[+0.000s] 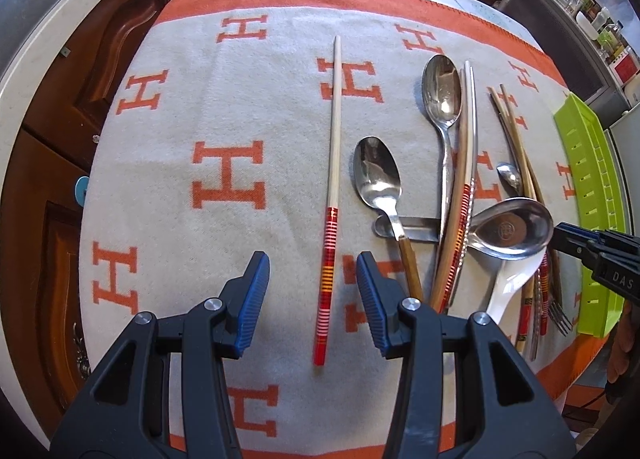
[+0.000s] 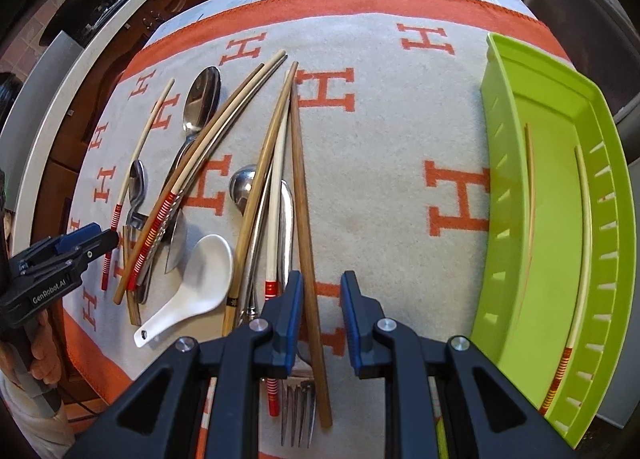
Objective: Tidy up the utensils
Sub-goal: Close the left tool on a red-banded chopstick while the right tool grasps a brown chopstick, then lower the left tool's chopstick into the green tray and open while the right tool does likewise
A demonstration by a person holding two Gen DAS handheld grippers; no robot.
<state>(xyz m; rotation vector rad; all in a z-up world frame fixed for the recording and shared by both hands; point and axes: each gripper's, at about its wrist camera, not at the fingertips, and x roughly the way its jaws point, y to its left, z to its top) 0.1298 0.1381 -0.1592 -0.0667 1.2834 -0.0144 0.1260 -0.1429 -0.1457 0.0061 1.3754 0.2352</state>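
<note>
The left gripper (image 1: 312,291) hung over the grey-and-orange cloth (image 1: 224,107), its jaws parted on either side of a lone chopstick (image 1: 330,195) with a red striped handle; the pads stood clear of it, nothing gripped. Just to the right lay the heap of utensils: a steel spoon (image 1: 378,175), a longer spoon (image 1: 442,95) and a wide steel ladle (image 1: 510,229) resting over a white soup spoon (image 2: 200,279). The right gripper (image 2: 320,319) straddled a plain brown chopstick (image 2: 304,219) at the near edge of the pile, jaws narrowly apart, left pad just beside it, not clamped. A fork (image 2: 298,407) lay beneath that gripper. The green tray (image 2: 496,187) sat at the cloth's right side, two chopsticks (image 2: 530,195) already inside.
</note>
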